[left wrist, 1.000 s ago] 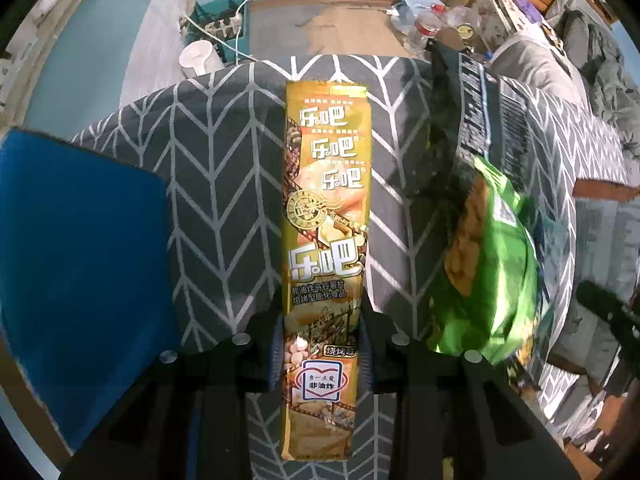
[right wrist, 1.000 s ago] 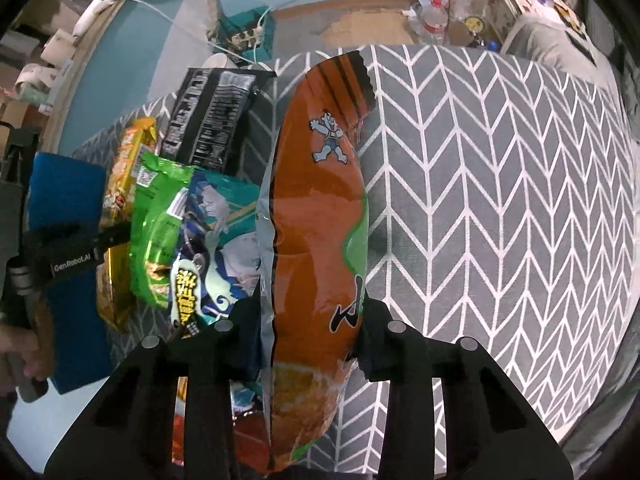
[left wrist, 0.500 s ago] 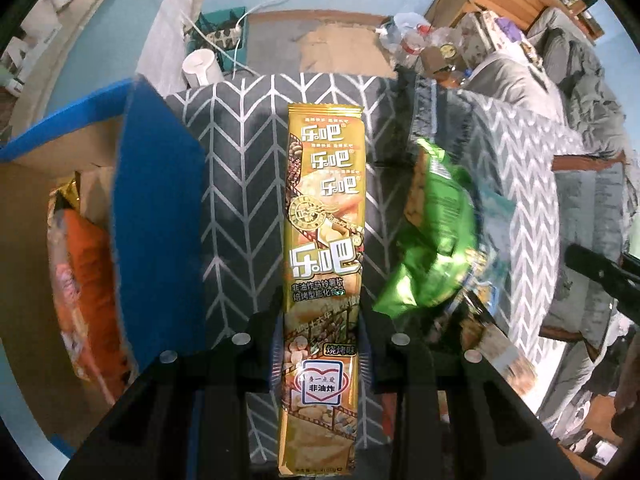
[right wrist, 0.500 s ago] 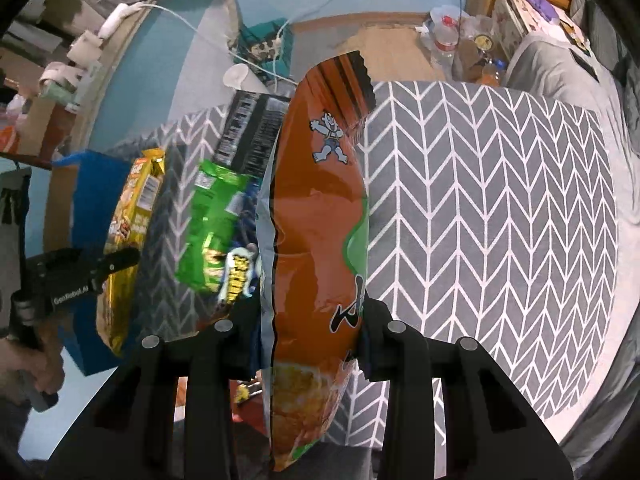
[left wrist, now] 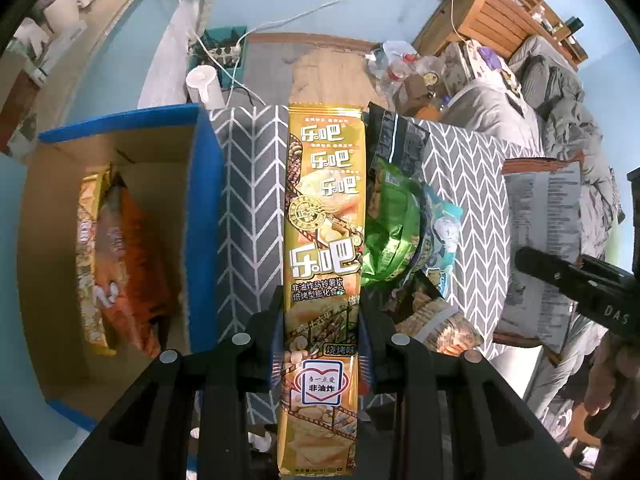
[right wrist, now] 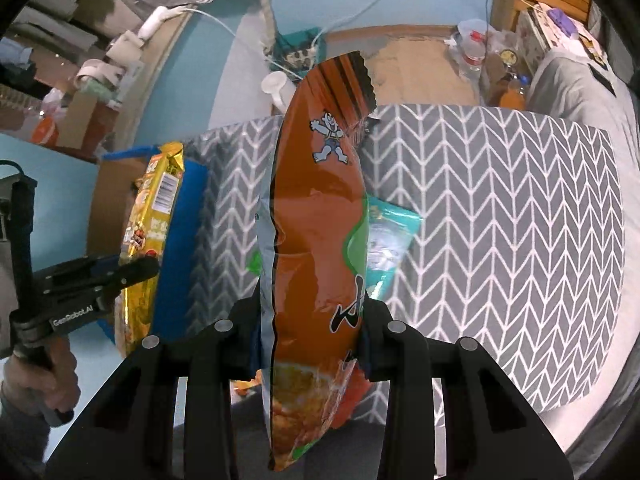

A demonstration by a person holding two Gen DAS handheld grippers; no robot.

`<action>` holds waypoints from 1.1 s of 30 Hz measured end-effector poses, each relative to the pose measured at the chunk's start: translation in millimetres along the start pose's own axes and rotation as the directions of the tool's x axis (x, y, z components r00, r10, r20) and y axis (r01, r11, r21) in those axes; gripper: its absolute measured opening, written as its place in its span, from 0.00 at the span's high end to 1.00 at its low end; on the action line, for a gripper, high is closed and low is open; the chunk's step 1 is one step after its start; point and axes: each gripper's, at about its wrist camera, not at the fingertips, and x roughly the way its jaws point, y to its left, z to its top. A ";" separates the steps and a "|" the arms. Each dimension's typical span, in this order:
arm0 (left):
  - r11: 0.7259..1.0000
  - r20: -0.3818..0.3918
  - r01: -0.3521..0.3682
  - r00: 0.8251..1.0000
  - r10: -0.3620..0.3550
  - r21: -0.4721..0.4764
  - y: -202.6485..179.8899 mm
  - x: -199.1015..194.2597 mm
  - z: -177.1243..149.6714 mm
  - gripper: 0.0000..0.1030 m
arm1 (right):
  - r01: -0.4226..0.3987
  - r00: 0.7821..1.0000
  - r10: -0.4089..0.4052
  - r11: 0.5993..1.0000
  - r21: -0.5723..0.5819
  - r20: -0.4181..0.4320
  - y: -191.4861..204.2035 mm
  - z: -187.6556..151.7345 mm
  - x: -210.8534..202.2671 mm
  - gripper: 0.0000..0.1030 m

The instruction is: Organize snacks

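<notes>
Left gripper (left wrist: 322, 332): the black two-finger tool is clamped on the long gold foil snack packet (left wrist: 325, 216), which is pinched between the pads at its lower part and is seen pointing away from the camera, lifted clear of the cloth.
Right gripper (right wrist: 310, 328): its black fingers are closed on the orange crisp bag with a cartoon figure (right wrist: 320, 216), gripped across the lower half and raised above the table.
Hand: in the right wrist view a hand (right wrist: 40, 372) is seen at the left edge around the left tool's handle.
Loose snacks: a crumpled green packet (left wrist: 390, 232), a pale blue-and-white packet (left wrist: 442, 236) and a clear pack of brown biscuits (left wrist: 436, 320) are left lying together on the cloth, just right of the gold packet; a black packet with white print (left wrist: 396, 140) is set behind them.
Table: a surface covered by a grey cloth with a white chevron pattern (right wrist: 500, 216), bare on its right half.
Box: an open cardboard box with blue outer walls (left wrist: 200, 216) is stood against the cloth's left edge; an orange bag (left wrist: 132, 264) and a gold packet (left wrist: 86, 256) are already stored upright inside.
Background: a wooden slatted frame (left wrist: 492, 20), grey bedding (left wrist: 552, 92) and a white cup (left wrist: 202, 84) are seen beyond the table, on or near a pale blue floor.
</notes>
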 end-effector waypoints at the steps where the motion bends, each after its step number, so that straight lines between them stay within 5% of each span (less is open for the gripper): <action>1: 1.000 0.000 -0.004 1.000 0.004 0.000 1.3 -4.2 -0.7 0.70 | -0.005 1.000 0.005 1.000 -0.004 0.000 4.9 -0.3 -0.9 0.66; 12: 1.000 0.037 0.002 0.999 -0.001 -0.025 28.8 -40.6 -11.6 0.70 | -0.059 0.998 0.059 0.995 -0.084 -0.008 62.3 9.1 2.6 0.66; 33: 0.984 0.070 -0.066 0.994 0.078 -0.165 143.7 -69.2 -38.9 0.70 | -0.166 0.985 0.144 0.950 -0.265 -0.100 195.7 25.4 57.3 0.66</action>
